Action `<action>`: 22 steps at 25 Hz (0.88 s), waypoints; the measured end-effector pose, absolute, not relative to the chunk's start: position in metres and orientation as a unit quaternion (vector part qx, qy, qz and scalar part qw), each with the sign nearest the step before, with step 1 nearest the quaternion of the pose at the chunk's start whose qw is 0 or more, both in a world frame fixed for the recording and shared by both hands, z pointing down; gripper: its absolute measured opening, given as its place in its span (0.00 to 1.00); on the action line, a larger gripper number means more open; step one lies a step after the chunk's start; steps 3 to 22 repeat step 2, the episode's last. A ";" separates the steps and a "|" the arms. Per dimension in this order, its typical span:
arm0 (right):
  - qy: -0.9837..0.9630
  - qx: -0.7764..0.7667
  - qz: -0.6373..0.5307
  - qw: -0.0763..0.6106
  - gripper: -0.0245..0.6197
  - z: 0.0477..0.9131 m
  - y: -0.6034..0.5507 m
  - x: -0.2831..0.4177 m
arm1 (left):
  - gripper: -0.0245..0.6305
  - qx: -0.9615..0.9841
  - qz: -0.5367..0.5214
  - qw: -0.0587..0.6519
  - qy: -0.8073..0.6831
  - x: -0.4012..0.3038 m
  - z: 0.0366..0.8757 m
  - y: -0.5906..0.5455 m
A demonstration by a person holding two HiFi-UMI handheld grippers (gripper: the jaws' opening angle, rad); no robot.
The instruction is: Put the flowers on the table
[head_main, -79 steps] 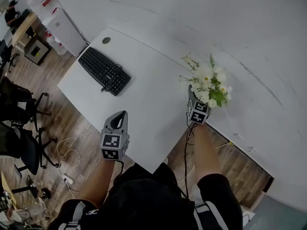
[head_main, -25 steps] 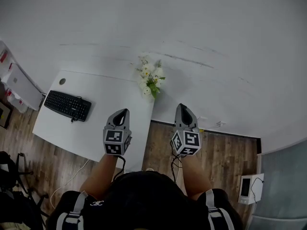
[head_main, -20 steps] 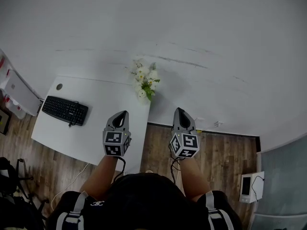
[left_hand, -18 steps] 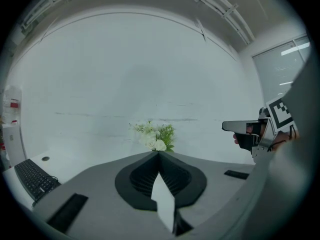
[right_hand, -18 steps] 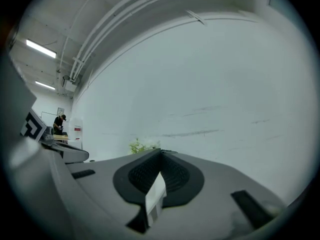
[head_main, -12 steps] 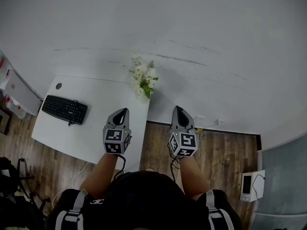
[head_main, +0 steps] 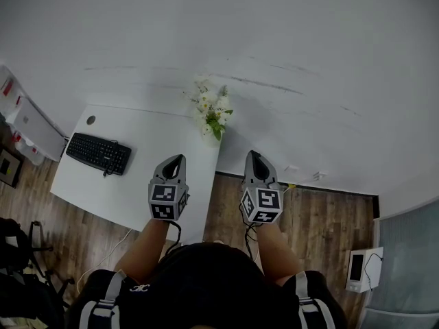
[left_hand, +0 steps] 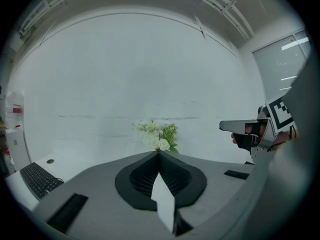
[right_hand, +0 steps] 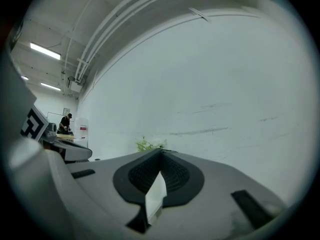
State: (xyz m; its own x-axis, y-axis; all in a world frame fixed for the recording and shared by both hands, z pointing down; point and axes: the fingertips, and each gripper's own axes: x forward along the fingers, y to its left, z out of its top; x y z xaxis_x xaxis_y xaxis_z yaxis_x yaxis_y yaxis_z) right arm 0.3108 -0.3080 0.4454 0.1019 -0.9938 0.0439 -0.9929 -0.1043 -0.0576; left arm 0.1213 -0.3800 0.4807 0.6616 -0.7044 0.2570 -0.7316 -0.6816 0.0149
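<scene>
A bunch of white flowers with green leaves (head_main: 211,110) stands at the far right corner of the white table (head_main: 158,177), close to the wall. It shows straight ahead in the left gripper view as flowers (left_hand: 157,134), and partly behind the jaws in the right gripper view as flowers (right_hand: 146,144). My left gripper (head_main: 173,162) hovers over the table's near right part, shut and empty. My right gripper (head_main: 252,157) is held off the table's right edge above the wooden floor, shut and empty. Both are well short of the flowers.
A black keyboard (head_main: 101,153) lies on the table's left part, with a round cable hole (head_main: 90,120) behind it. A white cabinet (head_main: 27,123) stands to the left. The white wall (head_main: 288,53) rises behind the table. Wooden floor (head_main: 322,211) lies to the right.
The right gripper let go of the flowers, which now stand alone on the table. Both grippers have drawn back toward me; in the last second they barely moved.
</scene>
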 end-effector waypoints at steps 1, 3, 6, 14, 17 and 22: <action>0.671 -0.741 -0.036 0.006 0.04 0.446 -0.308 0.310 | 0.04 0.909 0.117 0.058 -0.396 0.121 0.481 -0.380; 0.672 -0.740 -0.035 0.006 0.04 0.446 -0.309 0.309 | 0.04 0.908 0.117 0.058 -0.397 0.120 0.481 -0.381; 0.672 -0.740 -0.035 0.006 0.04 0.446 -0.309 0.309 | 0.04 0.908 0.117 0.058 -0.397 0.120 0.481 -0.381; 0.672 -0.740 -0.035 0.006 0.04 0.446 -0.309 0.309 | 0.04 0.908 0.117 0.058 -0.397 0.120 0.481 -0.381; 0.672 -0.740 -0.035 0.006 0.04 0.446 -0.309 0.309 | 0.04 0.908 0.117 0.058 -0.397 0.120 0.481 -0.381; 0.672 -0.740 -0.035 0.006 0.04 0.446 -0.309 0.309 | 0.04 0.908 0.117 0.058 -0.397 0.120 0.481 -0.381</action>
